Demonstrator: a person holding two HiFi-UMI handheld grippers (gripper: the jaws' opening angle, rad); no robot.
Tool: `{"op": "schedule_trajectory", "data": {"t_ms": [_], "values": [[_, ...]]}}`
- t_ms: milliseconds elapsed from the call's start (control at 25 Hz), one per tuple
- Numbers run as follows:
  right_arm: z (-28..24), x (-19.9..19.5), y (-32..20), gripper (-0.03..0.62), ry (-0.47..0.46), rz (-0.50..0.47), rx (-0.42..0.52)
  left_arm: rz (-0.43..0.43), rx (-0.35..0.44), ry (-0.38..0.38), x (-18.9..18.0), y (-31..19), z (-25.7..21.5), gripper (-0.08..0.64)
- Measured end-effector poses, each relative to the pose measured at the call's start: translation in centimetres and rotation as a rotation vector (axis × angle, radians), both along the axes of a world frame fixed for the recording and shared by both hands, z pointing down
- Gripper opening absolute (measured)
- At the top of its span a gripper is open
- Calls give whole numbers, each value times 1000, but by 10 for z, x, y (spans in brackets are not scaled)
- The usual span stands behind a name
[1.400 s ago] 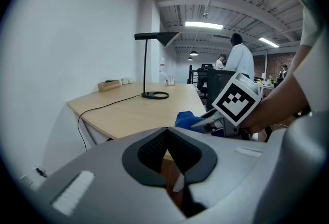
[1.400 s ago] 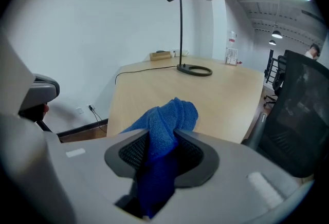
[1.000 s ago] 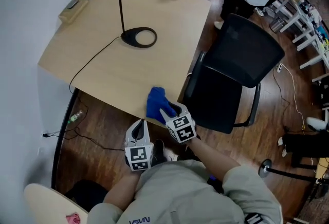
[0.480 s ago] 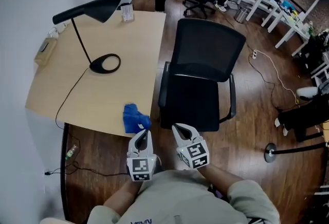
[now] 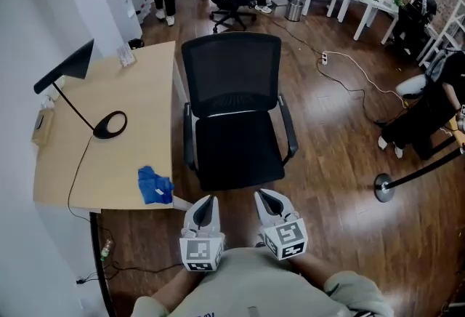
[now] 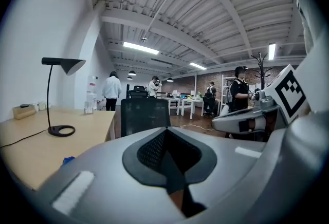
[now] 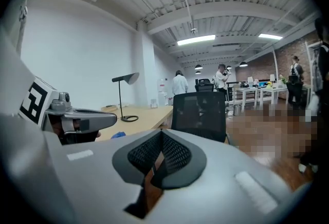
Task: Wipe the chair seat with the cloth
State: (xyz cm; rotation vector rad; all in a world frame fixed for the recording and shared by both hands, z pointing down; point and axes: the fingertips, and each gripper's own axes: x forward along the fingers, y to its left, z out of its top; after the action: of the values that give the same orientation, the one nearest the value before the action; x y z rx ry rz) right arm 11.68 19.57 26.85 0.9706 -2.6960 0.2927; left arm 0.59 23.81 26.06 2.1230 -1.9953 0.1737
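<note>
The black office chair faces me in the head view, its seat (image 5: 236, 152) bare. The blue cloth (image 5: 155, 185) lies crumpled on the wooden desk (image 5: 80, 170), near its front corner left of the chair. My left gripper (image 5: 205, 208) and right gripper (image 5: 267, 201) are held side by side close to my body, just short of the seat's front edge. Both are shut with nothing in them. The left gripper view shows its closed jaws (image 6: 165, 130) with the chair back (image 6: 144, 115) beyond and the cloth (image 6: 67, 160) low on the left. In the right gripper view the chair (image 7: 199, 110) stands ahead.
A black desk lamp (image 5: 109, 124) stands on the desk with its cord trailing to the front edge. A cable (image 5: 349, 83) runs over the wooden floor right of the chair. A stanchion base (image 5: 383, 188) and a seated person (image 5: 429, 108) are at right; people and white tables stand behind.
The right gripper has left the cloth at the desk's edge and shut empty. Both grippers drew back toward my body, and the view swung from the desk to the chair.
</note>
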Motion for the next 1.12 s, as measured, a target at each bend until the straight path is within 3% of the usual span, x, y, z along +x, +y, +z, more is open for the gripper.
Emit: {"op": "schedule_trajectory", "data": {"t_ms": [240,520,840,1120], "values": [[-9,70,13,0,-51,5,-8,-33,-4,-4,67,15,-6,5],[-13,105,40,0,-118,-38,1,-106,-13,-22,108,53,-4,5],[-24,113,57,0,-125,-45,23,-119,-23,-44,113,79,-16,5],[-28,107,84,0,-85,-3,26,-71,-3,-31,104,100,-22,5]]}}
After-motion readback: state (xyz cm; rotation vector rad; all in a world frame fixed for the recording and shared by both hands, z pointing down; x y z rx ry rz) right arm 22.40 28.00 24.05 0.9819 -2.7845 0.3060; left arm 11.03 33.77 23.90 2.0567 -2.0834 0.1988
